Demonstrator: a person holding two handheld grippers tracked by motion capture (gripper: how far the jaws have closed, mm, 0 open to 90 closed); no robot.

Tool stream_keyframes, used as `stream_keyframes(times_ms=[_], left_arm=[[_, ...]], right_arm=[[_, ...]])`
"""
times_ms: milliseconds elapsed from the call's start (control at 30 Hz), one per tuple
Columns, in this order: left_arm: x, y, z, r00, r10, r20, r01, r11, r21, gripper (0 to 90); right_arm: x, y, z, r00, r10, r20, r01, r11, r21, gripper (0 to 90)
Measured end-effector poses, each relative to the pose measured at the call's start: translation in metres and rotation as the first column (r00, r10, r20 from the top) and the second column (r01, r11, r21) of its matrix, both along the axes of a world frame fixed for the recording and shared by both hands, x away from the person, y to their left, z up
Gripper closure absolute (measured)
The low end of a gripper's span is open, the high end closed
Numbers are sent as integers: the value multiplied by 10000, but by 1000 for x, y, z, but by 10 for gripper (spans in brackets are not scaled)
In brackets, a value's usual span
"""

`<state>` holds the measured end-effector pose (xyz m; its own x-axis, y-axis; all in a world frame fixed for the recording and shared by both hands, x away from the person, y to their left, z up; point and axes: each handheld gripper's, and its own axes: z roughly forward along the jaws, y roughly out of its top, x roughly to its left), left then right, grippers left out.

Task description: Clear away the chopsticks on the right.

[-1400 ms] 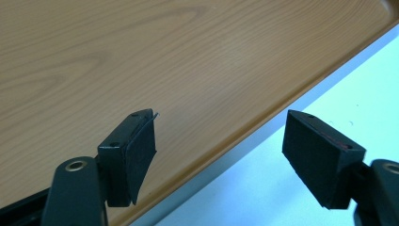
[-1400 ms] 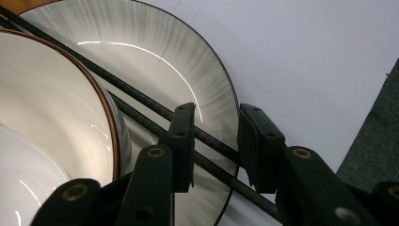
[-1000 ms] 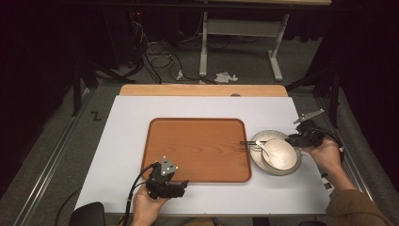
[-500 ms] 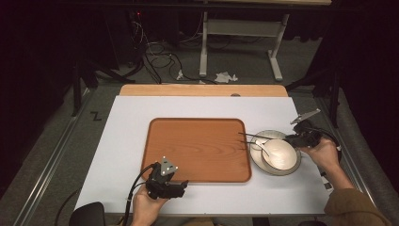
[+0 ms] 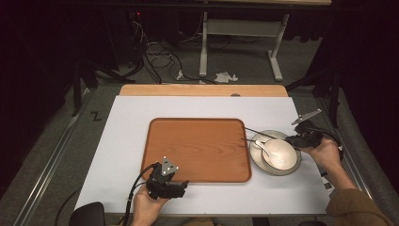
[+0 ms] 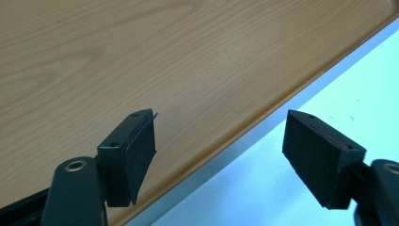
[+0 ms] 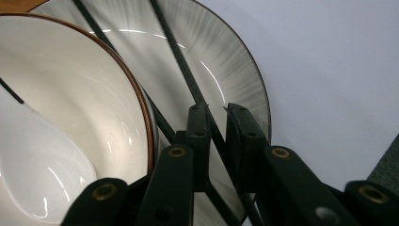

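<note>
A grey plate (image 5: pixel 254 159) lies on the white table to the right of a wooden tray (image 5: pixel 197 148). On the plate stands a white bowl (image 5: pixel 284 155) with a white spoon (image 5: pixel 263 147) in it. Two black chopsticks (image 5: pixel 263 134) rest across the plate and point left towards the tray. My right gripper (image 5: pixel 291 140) is at their right ends. Its jaws have just been closing, and in the right gripper view (image 7: pixel 217 113) one chopstick (image 7: pixel 181 54) runs between the nearly closed pads. My left gripper (image 5: pixel 181 186) stands open over the tray's near edge (image 6: pixel 141 56) with nothing between its jaws.
The white table top (image 5: pixel 131 122) reaches the left, far and near sides around the tray. A wooden board (image 5: pixel 202 90) lies along its far edge. Behind it, on the floor, are cables and a desk frame (image 5: pixel 244 28).
The right gripper's jaws have narrowed around the chopsticks. The far chopstick's left tip has swung away from the other one, towards the far side. The left gripper has not moved.
</note>
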<state>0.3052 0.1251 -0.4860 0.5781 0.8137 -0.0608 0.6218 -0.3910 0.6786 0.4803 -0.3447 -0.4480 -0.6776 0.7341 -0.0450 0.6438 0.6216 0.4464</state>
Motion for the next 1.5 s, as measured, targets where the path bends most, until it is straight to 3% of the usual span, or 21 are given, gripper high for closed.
stream_keyframes(times_ms=[367, 767, 1167, 1500], left_arm=[[0, 0, 0, 10000, -2, 18, 2, 10000, 13, 261], [0, 0, 1, 10000, -82, -6, 82, 10000, 11, 261], [3, -7, 2, 9990, -447, 71, 447, 9990, -17, 261], [12, -17, 2, 9953, -966, 43, 966, 9953, -61, 261]], right_arm=[[-1, 1, -1, 9998, 213, 66, -212, 9997, -140, 859], [-3, -2, 1, 9993, 190, 307, -195, 9997, 146, 866], [-19, -6, 24, 9953, -29, 967, -15, 9990, 456, 868], [-47, 0, 50, 9848, -189, 1729, 34, 9960, 897, 868]])
